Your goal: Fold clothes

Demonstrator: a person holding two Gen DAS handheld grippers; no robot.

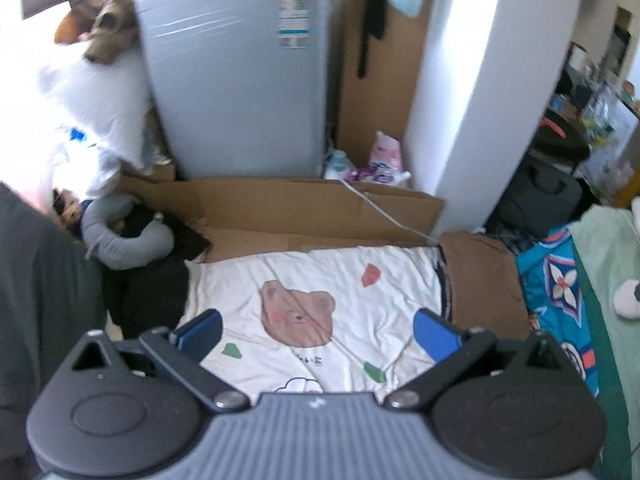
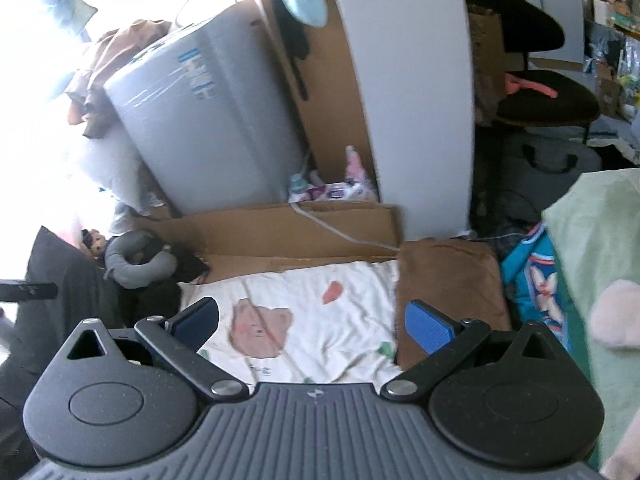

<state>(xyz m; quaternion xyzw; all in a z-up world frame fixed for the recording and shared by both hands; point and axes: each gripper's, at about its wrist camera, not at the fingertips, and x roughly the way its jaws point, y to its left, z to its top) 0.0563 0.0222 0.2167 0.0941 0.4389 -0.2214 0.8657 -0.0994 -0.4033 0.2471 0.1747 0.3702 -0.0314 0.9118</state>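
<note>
Left wrist view: nearest the lens, the left gripper hovers with its blue-padded fingers spread wide apart and nothing between them. Directly beyond lies the white bear-print cloth, spread flat with light creases, the bear face centred between the fingers. A folded brown garment lies touching the cloth's right edge. Flattened cardboard extends from the cloth's far edge, with a white cable running across it. A grey neck pillow sits at far left of the cloth on dark clothing. A grey washing machine stands behind the cardboard, with a white pillar to its right. A blue patterned fabric lies at right of the brown garment. Right wrist view: nearest the lens, the right gripper is likewise held with its fingers wide apart and empty. The bear-print cloth lies beyond the left finger and the gap, while the right finger sits over the near left edge of the brown garment. The cardboard, neck pillow and washing machine stand farther off. A pale green fabric fills the right edge.
</note>
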